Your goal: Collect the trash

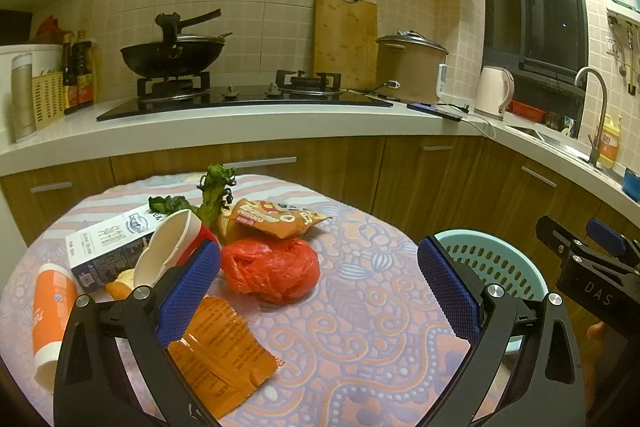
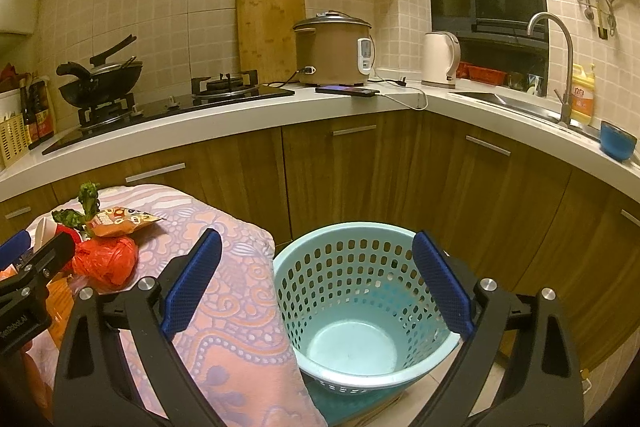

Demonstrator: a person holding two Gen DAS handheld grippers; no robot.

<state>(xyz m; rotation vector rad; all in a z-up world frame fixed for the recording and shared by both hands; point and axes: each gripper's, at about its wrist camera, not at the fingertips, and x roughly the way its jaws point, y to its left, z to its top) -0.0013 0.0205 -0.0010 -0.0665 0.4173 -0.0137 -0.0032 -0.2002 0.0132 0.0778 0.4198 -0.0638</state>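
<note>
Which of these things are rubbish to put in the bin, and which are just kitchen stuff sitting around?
For the job: red plastic bag, orange snack packet, flat orange wrapper, milk carton, crushed paper cup, orange tube, vegetable scraps, blue basket.

Just lying about: wok, cutting board, rice cooker, kettle, phone, blue bowl.

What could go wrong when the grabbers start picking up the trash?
1. The red bag is crumpled and slippery-looking; it might slip out of the open left gripper.
2. The basket stands on the floor beside the table, so trash dropped too early may miss it.
3. The trash is piled close together; grabbing one piece could knock the cup or carton over.
</note>
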